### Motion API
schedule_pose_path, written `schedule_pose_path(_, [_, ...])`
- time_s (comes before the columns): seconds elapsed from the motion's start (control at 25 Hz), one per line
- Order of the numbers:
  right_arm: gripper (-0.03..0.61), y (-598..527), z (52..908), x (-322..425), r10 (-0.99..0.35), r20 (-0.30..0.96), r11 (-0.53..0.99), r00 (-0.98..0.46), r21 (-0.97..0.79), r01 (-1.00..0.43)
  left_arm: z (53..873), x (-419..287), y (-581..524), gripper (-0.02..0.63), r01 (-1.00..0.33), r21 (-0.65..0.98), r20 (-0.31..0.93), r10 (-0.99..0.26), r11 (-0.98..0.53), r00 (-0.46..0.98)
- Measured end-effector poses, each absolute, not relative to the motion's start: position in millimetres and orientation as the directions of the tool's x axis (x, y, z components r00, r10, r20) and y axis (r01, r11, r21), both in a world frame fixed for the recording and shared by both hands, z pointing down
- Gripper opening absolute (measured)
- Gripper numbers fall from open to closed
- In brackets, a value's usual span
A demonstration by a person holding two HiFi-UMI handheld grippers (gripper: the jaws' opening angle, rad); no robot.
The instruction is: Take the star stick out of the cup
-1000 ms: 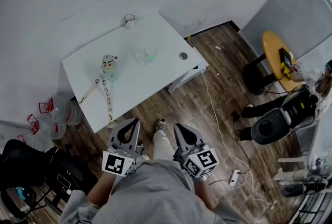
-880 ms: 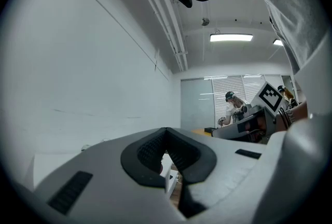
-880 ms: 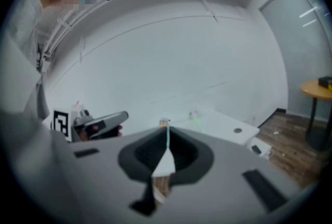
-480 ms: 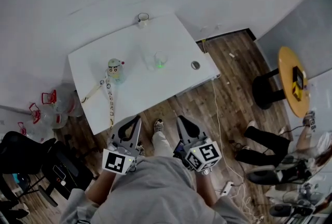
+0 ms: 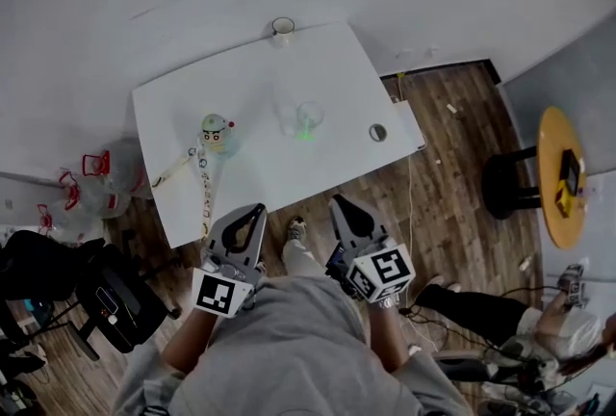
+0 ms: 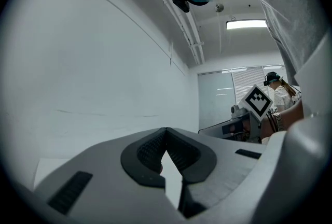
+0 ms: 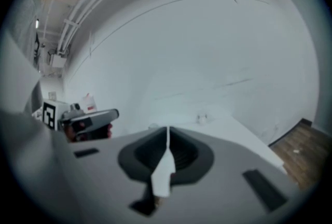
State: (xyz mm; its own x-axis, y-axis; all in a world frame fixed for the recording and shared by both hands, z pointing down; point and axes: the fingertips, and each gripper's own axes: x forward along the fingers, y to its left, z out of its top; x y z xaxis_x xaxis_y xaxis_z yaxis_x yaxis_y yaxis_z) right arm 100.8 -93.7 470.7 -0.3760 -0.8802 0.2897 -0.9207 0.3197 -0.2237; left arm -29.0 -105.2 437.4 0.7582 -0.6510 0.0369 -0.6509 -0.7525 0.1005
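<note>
Nothing of the task is done yet, as I read it. The clear cup (image 5: 296,116) stands upright near the middle of the white tabletop (image 5: 252,169), and the green glint low inside it (image 5: 306,131) is what I take for the star stick; it is too small for me to make out its shape, but it plainly sits within the cup walls. Both of my tools are well short of it, out over the wooden floor on the near side of the tabletop. The left hand-held gripper (image 5: 254,211) has its jaws brought together at the tips with nothing between them, which its own view confirms (image 6: 166,131). The right hand-held gripper (image 5: 341,205) is likewise closed and empty (image 7: 167,130). Neither touches anything. A small toy figure (image 5: 218,131) stands to the left of the cup, with a printed strip (image 5: 203,191) trailing from it toward the near edge; a second small cup (image 5: 282,27) sits at the far edge and a dark round thing (image 5: 377,132) near the right edge. What is left, I judge, is all of it: close the gap to the tabletop, open one pair of jaws, reach into the cup, take the stick and lift it clear without tipping the light cup.
</note>
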Motion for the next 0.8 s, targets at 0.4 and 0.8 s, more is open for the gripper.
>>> schedule_pose_path(0.4, [0.037, -151, 481, 117, -0.810, 0.291, 0.464, -0.509, -0.213, -0.860, 436, -8, -145, 0.030, -0.751, 0.083, 0.033, -0.751, -0.655, 0.659])
schedule_pose_path(0.8, [0.037, -180, 493, 117, -0.745, 0.333, 0.560, -0.578, -0.157, -0.813, 442, 3, -155, 0.031, -0.796, 0.082, 0.050, -0.796, -0.599, 0.604])
